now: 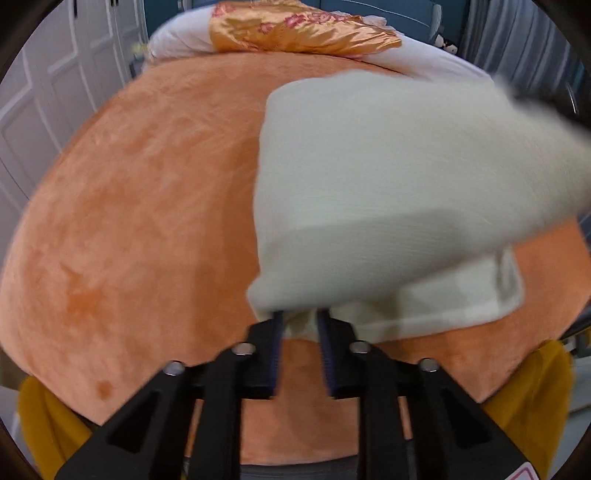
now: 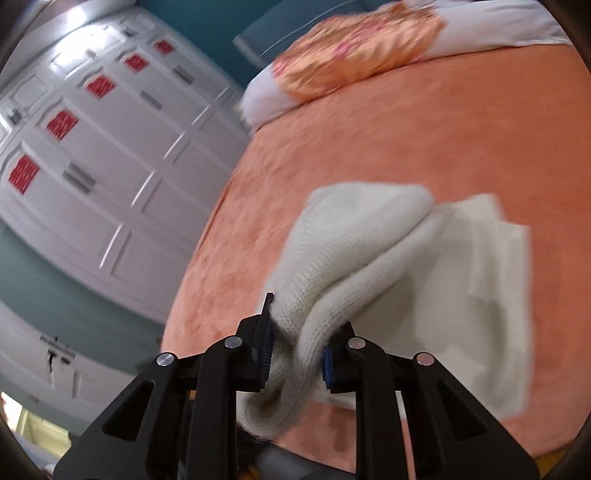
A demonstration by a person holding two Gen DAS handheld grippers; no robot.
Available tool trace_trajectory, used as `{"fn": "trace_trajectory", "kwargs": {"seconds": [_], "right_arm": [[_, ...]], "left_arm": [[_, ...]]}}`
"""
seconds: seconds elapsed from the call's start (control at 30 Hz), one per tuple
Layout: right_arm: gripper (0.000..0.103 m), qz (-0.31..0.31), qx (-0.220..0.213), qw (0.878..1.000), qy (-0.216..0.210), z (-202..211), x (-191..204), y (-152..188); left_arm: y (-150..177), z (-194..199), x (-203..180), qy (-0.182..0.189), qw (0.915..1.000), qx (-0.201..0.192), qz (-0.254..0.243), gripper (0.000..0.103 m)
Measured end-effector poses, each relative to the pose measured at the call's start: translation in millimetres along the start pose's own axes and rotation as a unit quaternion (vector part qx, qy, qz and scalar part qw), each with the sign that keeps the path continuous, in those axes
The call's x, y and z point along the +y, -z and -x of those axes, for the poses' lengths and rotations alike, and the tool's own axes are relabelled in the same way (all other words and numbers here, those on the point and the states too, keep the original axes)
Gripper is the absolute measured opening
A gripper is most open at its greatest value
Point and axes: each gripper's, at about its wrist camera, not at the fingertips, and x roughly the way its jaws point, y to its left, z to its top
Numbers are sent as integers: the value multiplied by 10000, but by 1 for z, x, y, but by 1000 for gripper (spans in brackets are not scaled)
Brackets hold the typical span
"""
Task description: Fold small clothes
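A cream knitted garment is lifted over the orange bed cover. My left gripper is shut on its near left corner; the cloth rises up and to the right, blurred. A lower layer of the garment lies flat on the bed beneath. In the right wrist view my right gripper is shut on a thick bunched fold of the same garment, which arches over the flat part lying on the bed cover.
An orange satin pillow on white bedding lies at the head of the bed. White wardrobe doors with red squares stand left of the bed. Yellow fabric hangs at the bed's near edge.
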Motion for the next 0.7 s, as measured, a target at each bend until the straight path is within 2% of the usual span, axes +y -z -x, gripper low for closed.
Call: {"fn": "trace_trajectory", "kwargs": {"seconds": [0.03, 0.1, 0.17, 0.23, 0.27, 0.33, 0.4, 0.47, 0.6, 0.67, 0.7], "right_arm": [[20, -182, -37, 9998, 87, 6, -20, 3], [20, -671, -19, 9971, 372, 8, -70, 14], [20, -1145, 306, 9917, 495, -6, -121, 30], [20, -1494, 514, 9865, 434, -19, -147, 47], [21, -1601, 512, 9854, 273, -21, -153, 54], [24, -1598, 405, 9863, 52, -17, -151, 56], [27, -1551, 355, 9873, 29, -13, -145, 51], [31, -1531, 288, 9878, -55, -8, -140, 44], [45, -1531, 377, 9875, -76, -14, -140, 32], [44, -1402, 558, 9884, 176, -28, -132, 26], [33, -1151, 562, 9909, 409, -31, -123, 19]], "left_arm": [[1, -7, -1, 147, 9996, 196, 107, 14], [4, -19, -1, 218, 9988, 399, 196, 7], [12, -35, -2, 167, 9970, 684, 317, 7], [16, -49, 2, 38, 9955, 848, 415, 5], [19, -52, 5, 41, 9948, 893, 492, 5], [18, -51, 13, 120, 9942, 837, 670, 5], [16, -45, 14, 46, 9948, 773, 669, 5], [15, -33, 15, 234, 9954, 645, 671, 5], [17, -3, 13, 365, 9980, 282, 427, 5], [18, 4, 11, 367, 9985, 242, 326, 5], [20, 9, 6, 425, 9983, 239, 322, 5]]}}
